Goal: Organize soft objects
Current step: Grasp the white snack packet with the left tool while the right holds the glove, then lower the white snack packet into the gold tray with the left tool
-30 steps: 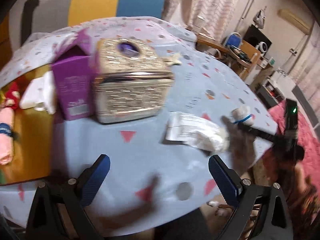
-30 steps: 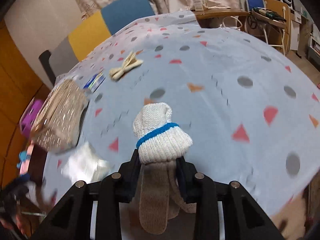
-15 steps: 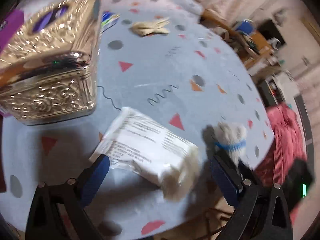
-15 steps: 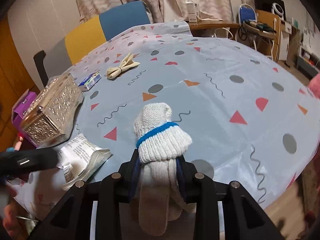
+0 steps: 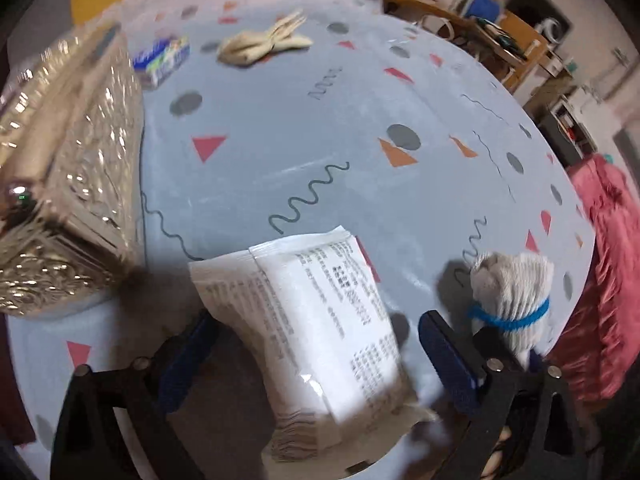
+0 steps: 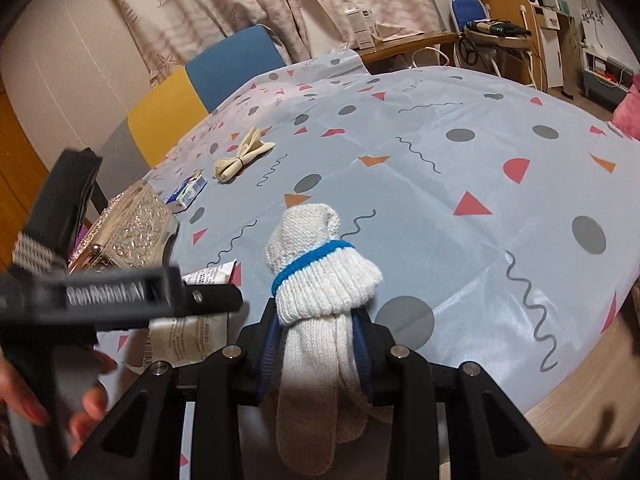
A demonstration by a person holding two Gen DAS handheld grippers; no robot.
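A white printed packet (image 5: 320, 320) lies on the blue patterned tablecloth (image 5: 320, 152) near its front edge. My left gripper (image 5: 316, 356) points steeply down over it. Its blue fingers (image 5: 188, 356) straddle the packet and the jaws are closing, with a gap still showing at the pads. My right gripper (image 6: 316, 336) is shut on a rolled white knit sock with a blue band (image 6: 320, 272). That sock (image 5: 512, 284) hangs just right of the left gripper. In the right wrist view the left gripper's black body (image 6: 120, 292) hides most of the packet (image 6: 188, 332).
A gold embossed box (image 5: 68, 184) stands left of the packet. Farther back lie a tied beige fabric bundle (image 5: 264, 42) and a small blue and white pack (image 5: 162, 60). A yellow and blue chair (image 6: 200, 92) stands behind the table. A red cloth (image 5: 600, 260) lies beyond the right edge.
My left gripper has swung right from the gold box and come down over the white packet, which now sits between its fingers. The right gripper still grips the sock and has barely shifted.
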